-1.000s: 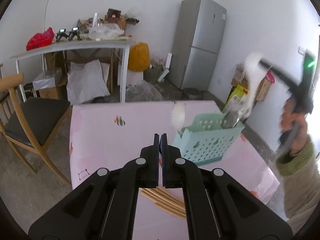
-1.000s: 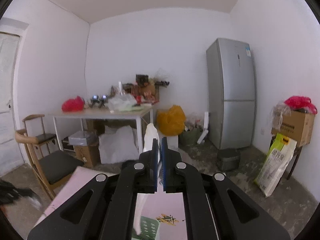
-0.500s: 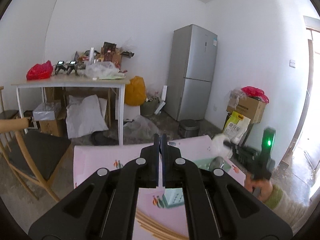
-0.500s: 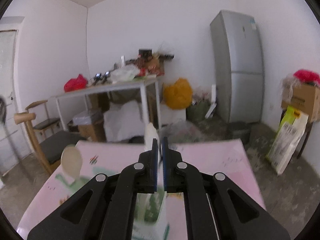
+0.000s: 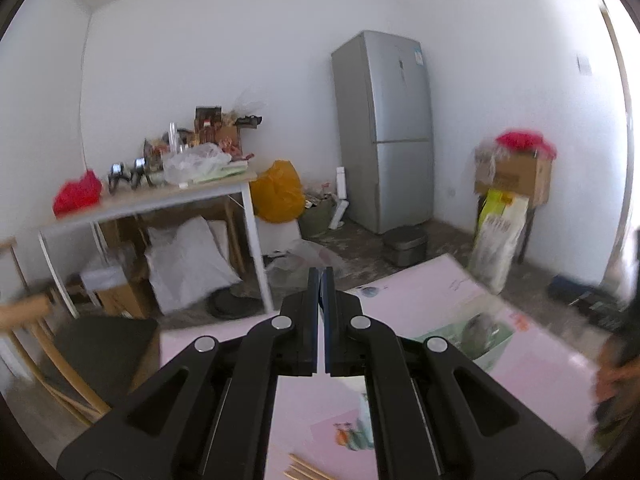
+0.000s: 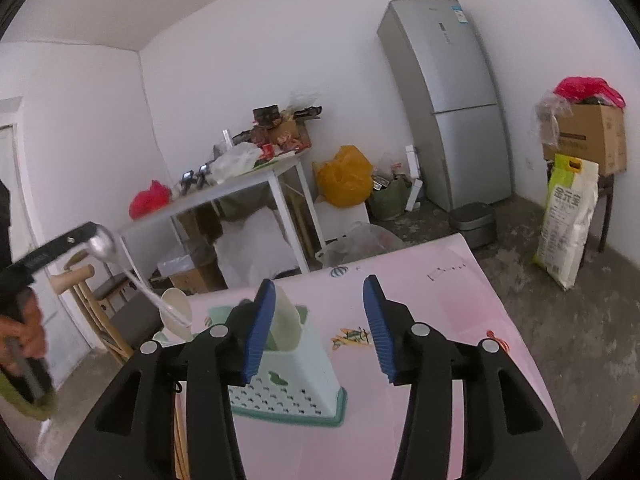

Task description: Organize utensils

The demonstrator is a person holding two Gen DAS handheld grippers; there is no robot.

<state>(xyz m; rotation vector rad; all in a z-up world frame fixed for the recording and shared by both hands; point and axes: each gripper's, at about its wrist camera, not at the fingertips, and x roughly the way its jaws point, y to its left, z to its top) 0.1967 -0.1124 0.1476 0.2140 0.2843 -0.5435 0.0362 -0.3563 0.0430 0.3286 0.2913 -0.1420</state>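
Note:
A mint-green slotted basket (image 6: 288, 384) stands on the pink table (image 6: 440, 300). A cream spatula (image 6: 285, 322) stands in it, just past the left pad of my right gripper (image 6: 318, 320). That gripper's jaws are opening, and neither pad presses on the spatula. A cream spoon (image 6: 174, 308) and a metal ladle (image 6: 102, 242) on a thin white handle lean out of the basket's left side. My left gripper (image 5: 321, 292) is shut, with nothing visible between its fingers. It is raised to the left of the basket (image 5: 492, 340). Wooden chopsticks (image 5: 304, 470) lie near the table's front edge.
A wooden chair (image 5: 100, 344) stands at the table's left end. Beyond the table are a cluttered white side table (image 6: 248, 184), a grey fridge (image 6: 452, 100), a rice bag (image 6: 568, 216) and a cardboard box (image 6: 588, 136). A person's hand (image 6: 20, 332) holds the left gripper.
My right gripper came down over the basket and opened, letting go of the cream spatula, which now stands in the basket. My left gripper rose and swung away, staying shut.

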